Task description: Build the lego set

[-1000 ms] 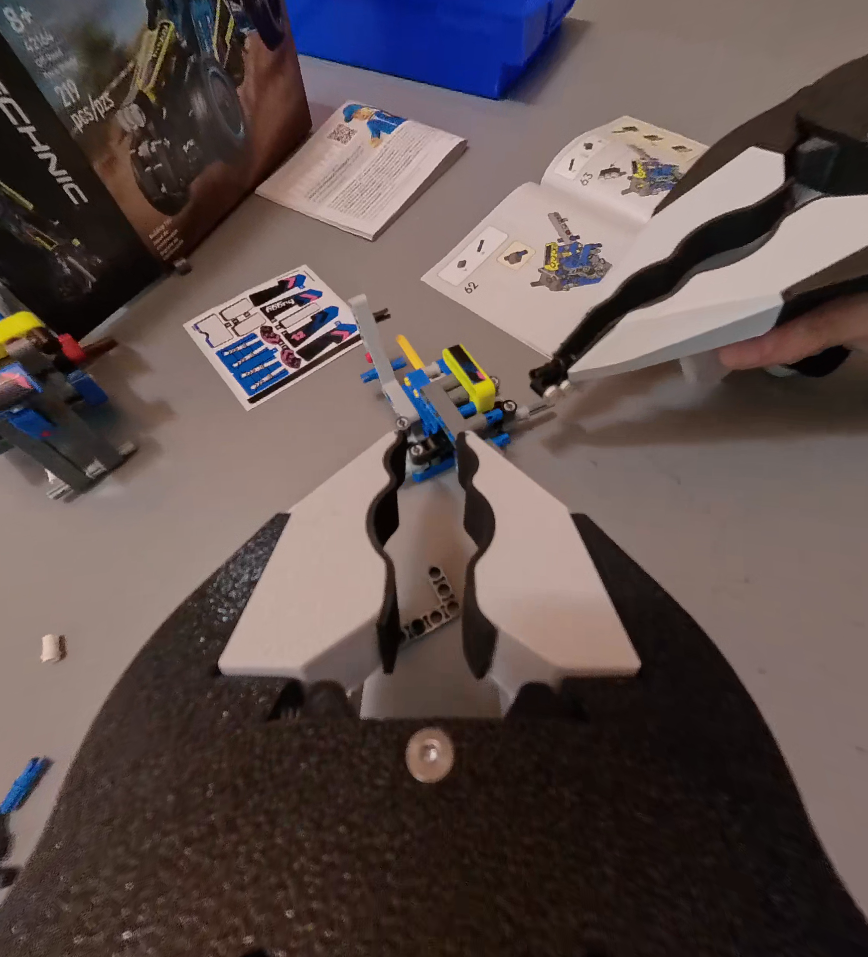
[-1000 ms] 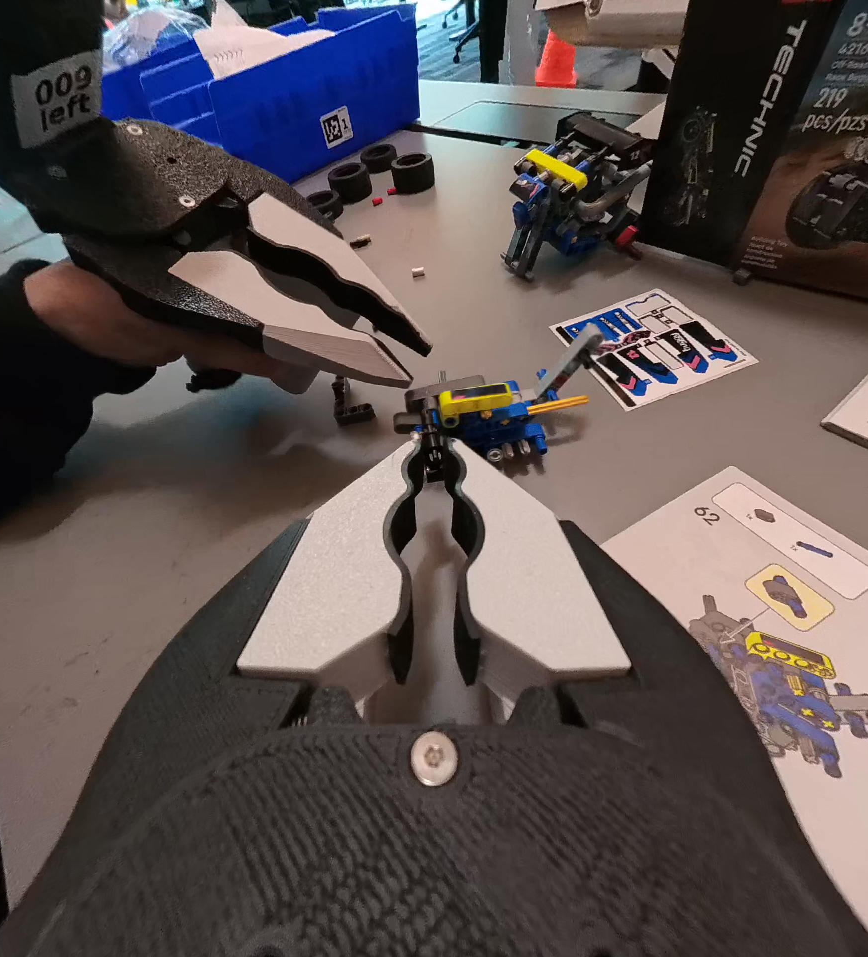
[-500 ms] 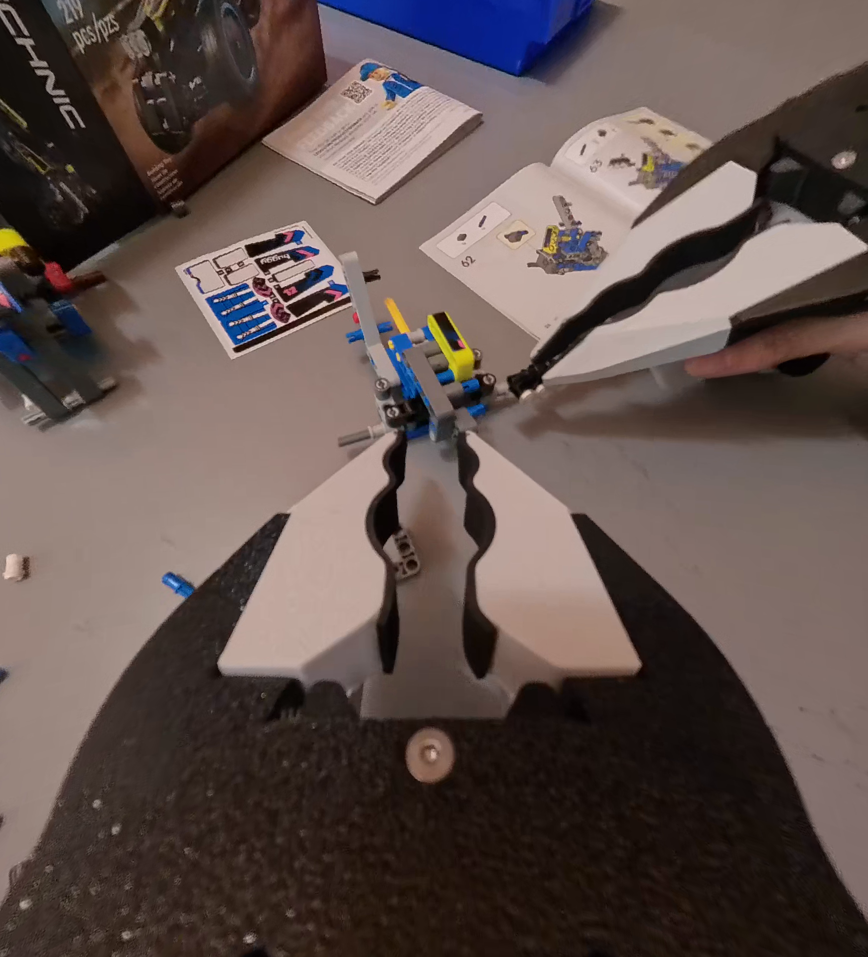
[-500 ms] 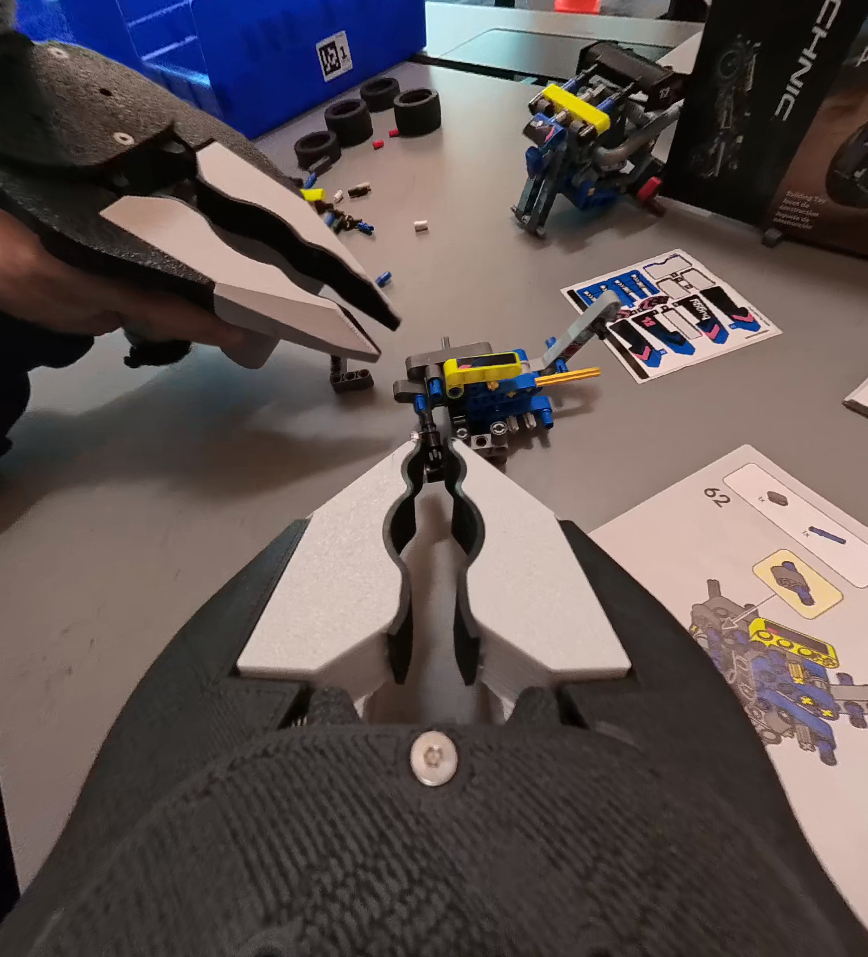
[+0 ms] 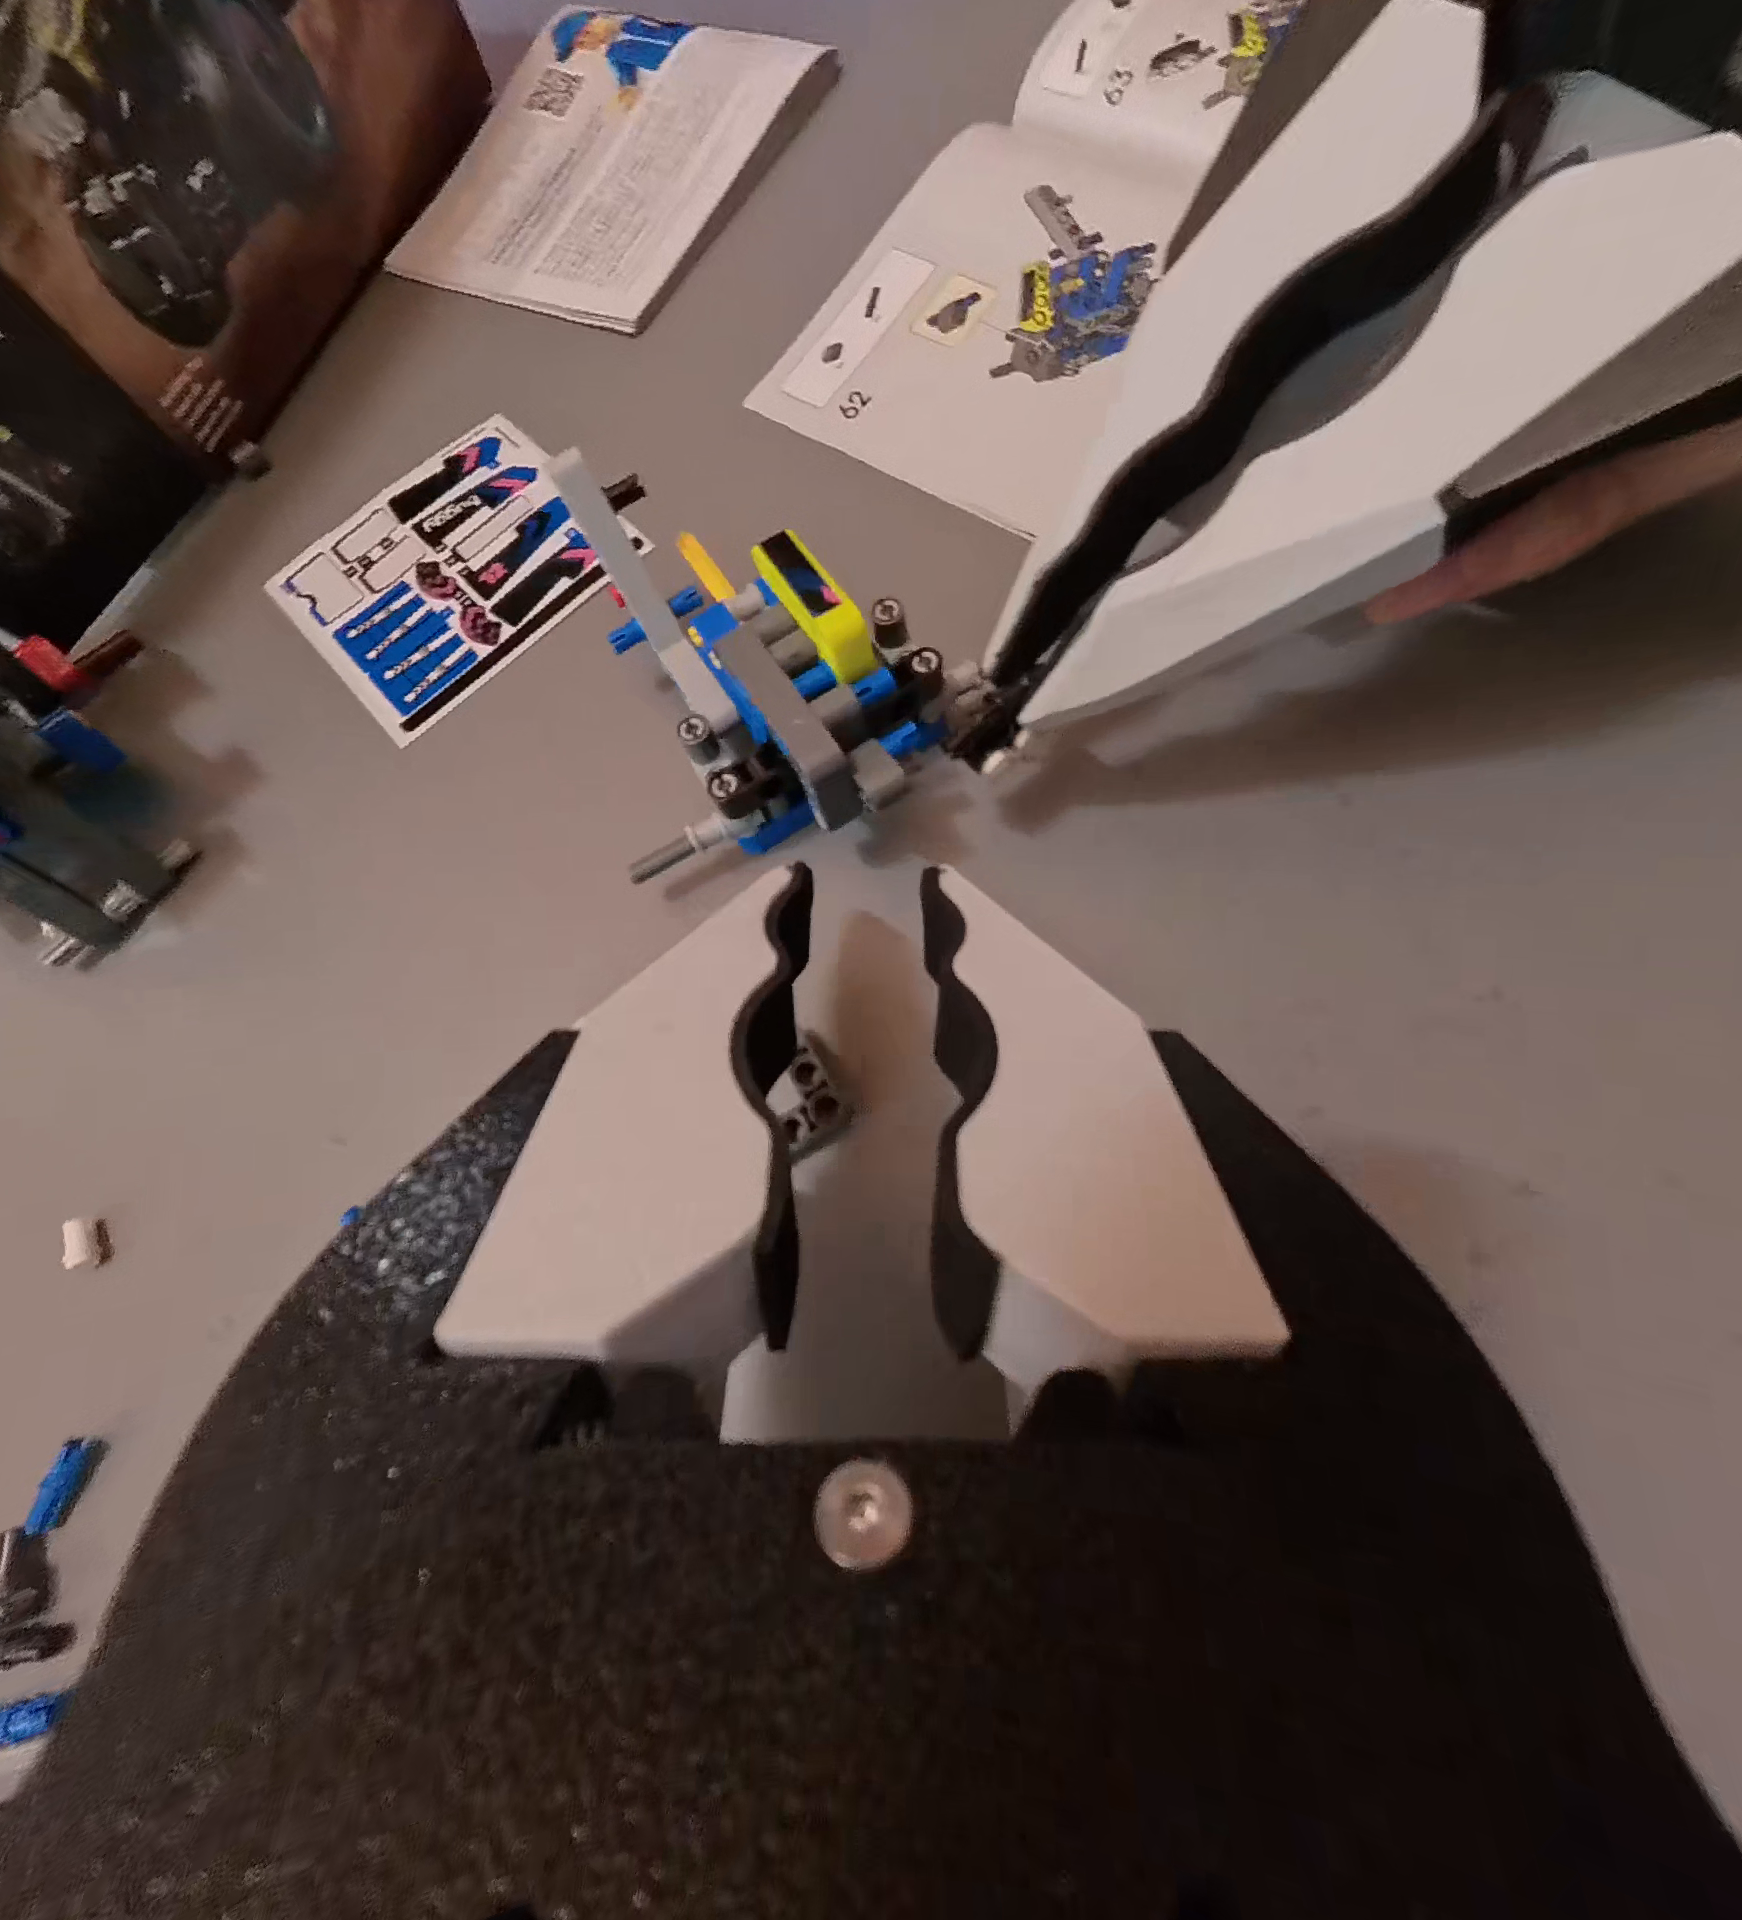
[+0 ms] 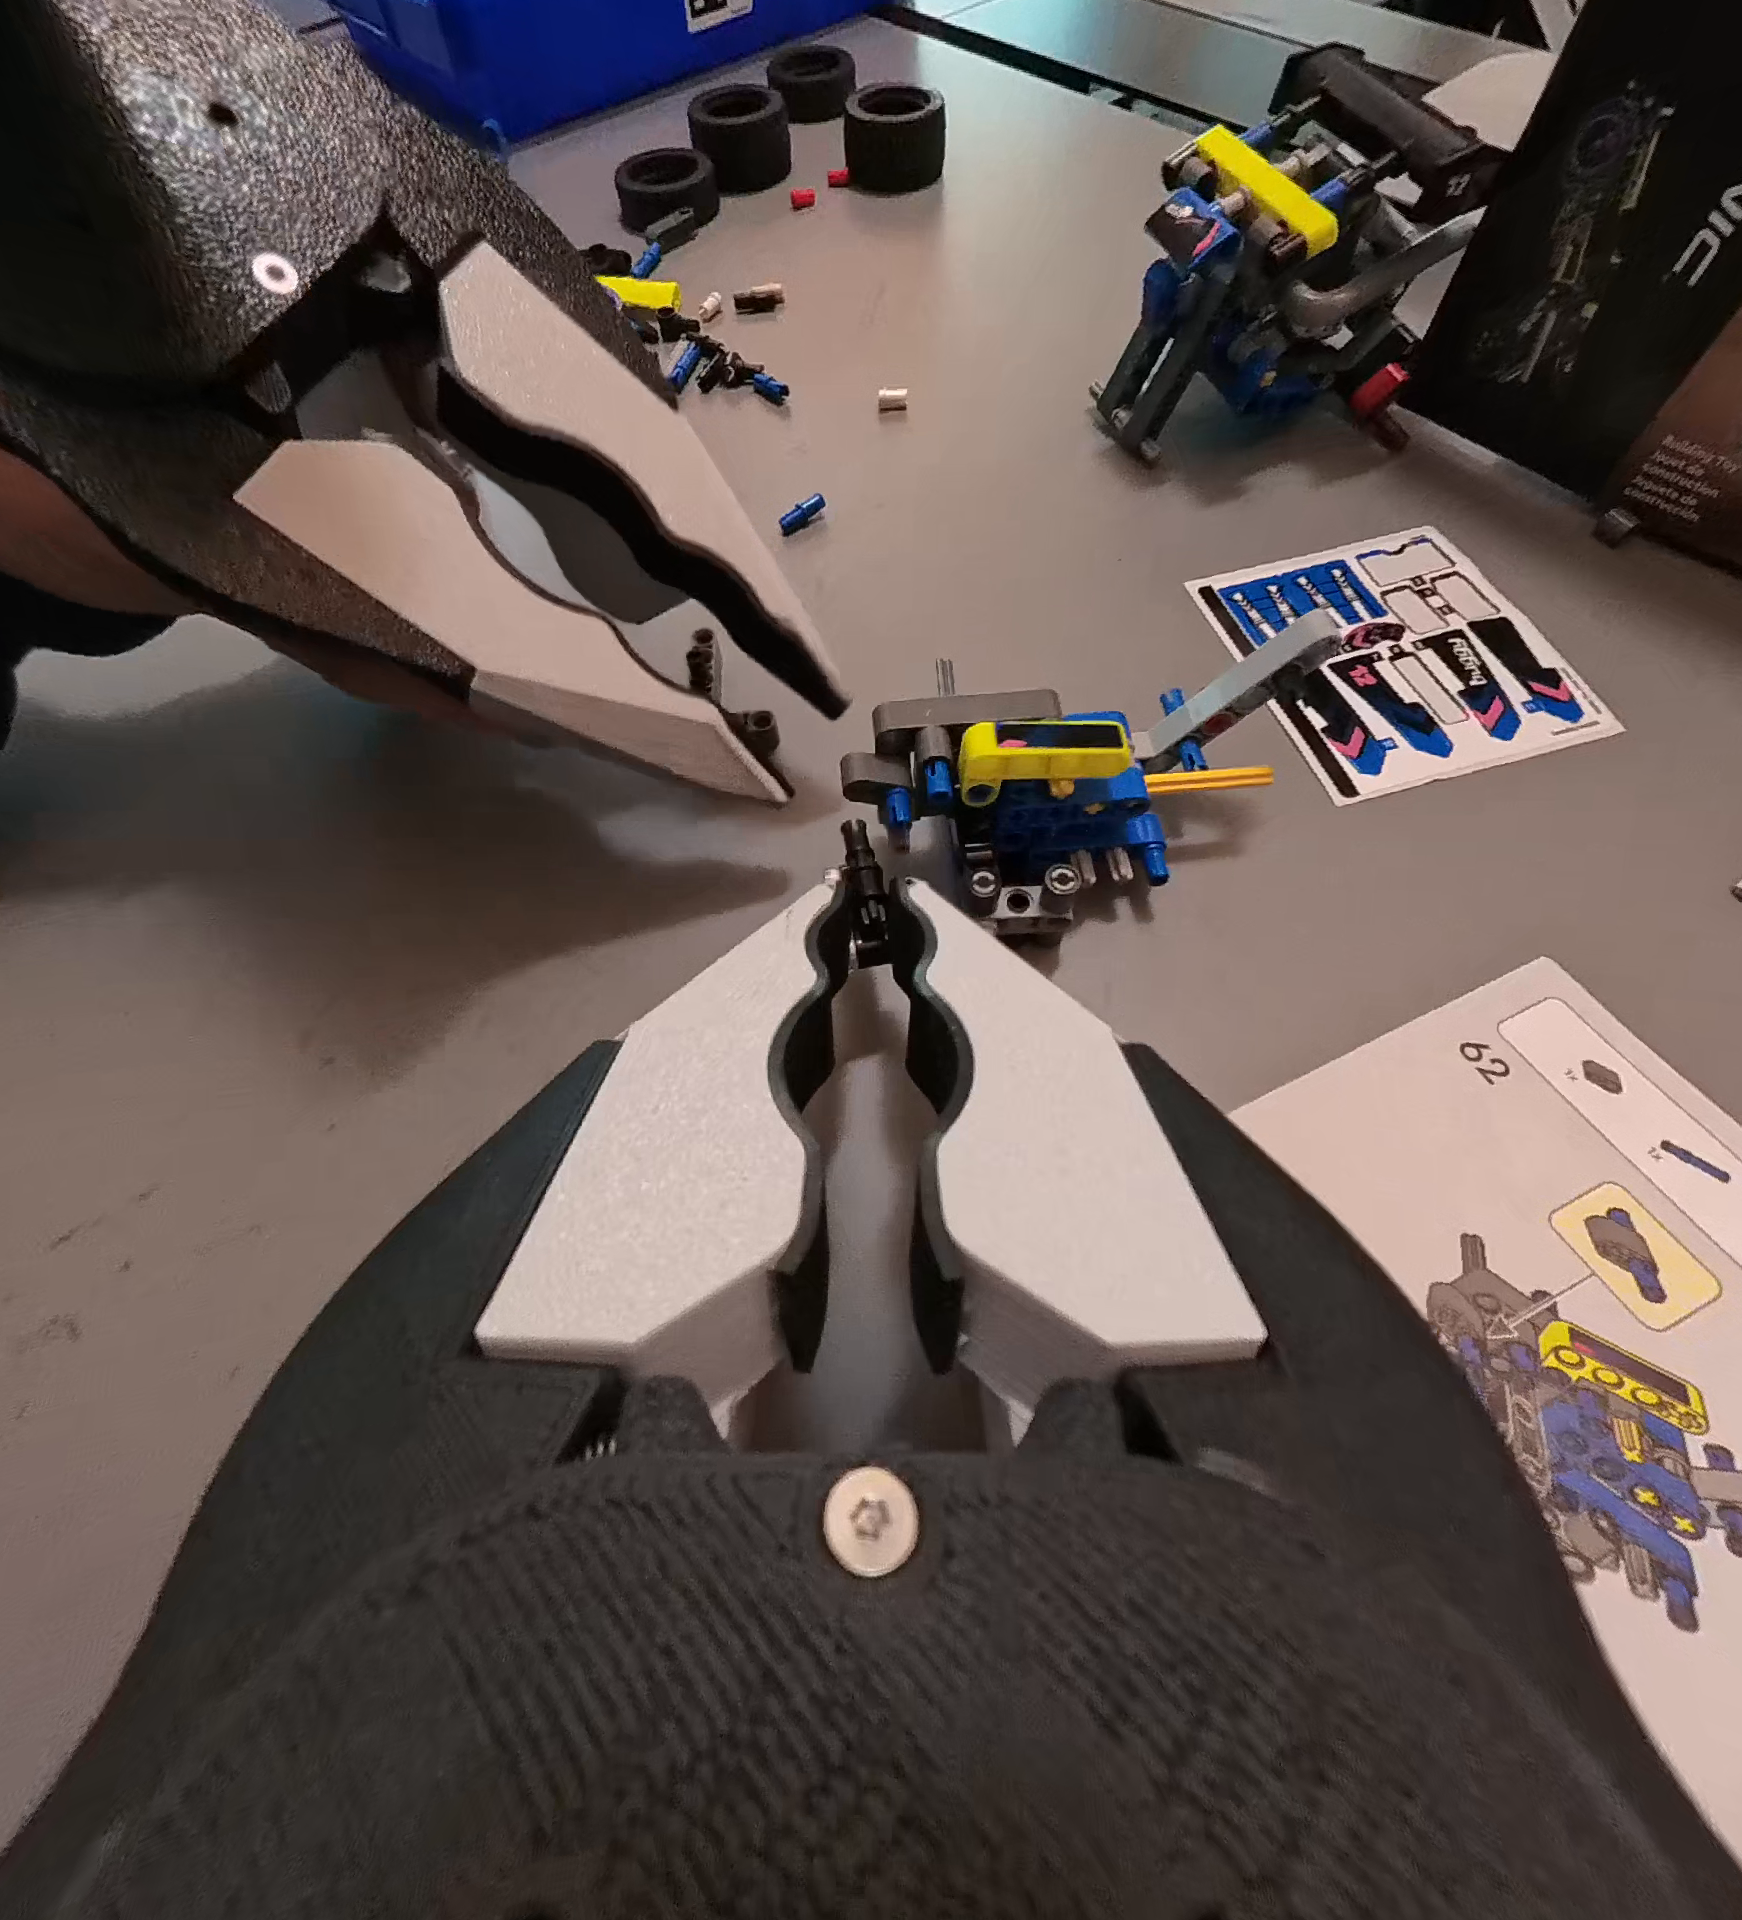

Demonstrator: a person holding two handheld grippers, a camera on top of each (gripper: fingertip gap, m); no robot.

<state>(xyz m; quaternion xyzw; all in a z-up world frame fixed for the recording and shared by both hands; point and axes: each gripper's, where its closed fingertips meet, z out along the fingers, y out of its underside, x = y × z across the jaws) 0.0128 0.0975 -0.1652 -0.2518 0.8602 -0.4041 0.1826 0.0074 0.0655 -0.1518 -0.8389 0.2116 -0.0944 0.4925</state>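
A small blue, yellow and grey Lego assembly (image 5: 773, 686) lies on the grey table; it also shows in the right wrist view (image 6: 1012, 790). My right gripper (image 6: 867, 894) is shut on a small black pin (image 6: 862, 873) that sticks out past its tips, just left of the assembly and apart from it. In the left wrist view the right gripper (image 5: 992, 738) sits at the assembly's right end. My left gripper (image 5: 864, 878) is open and empty, a little short of the assembly; it also shows in the right wrist view (image 6: 810, 750). A dark grey angled beam (image 5: 813, 1091) lies on the table under it.
A larger blue and yellow sub-build (image 6: 1262, 281) stands by the set's box (image 6: 1677, 260). A sticker sheet (image 6: 1407, 655) lies behind the assembly and an open instruction booklet (image 6: 1573, 1247) on the right. Black tyres (image 6: 773, 125) and several loose pins (image 6: 721, 343) lie near a blue bin (image 6: 555, 52). Spacing between my two grippers at the tips: around 4 cm.
My left gripper has backed off the assembly, which it straddled before. The assembly has turned on the table. My right gripper's pin, earlier against the assembly, now sits apart from it.
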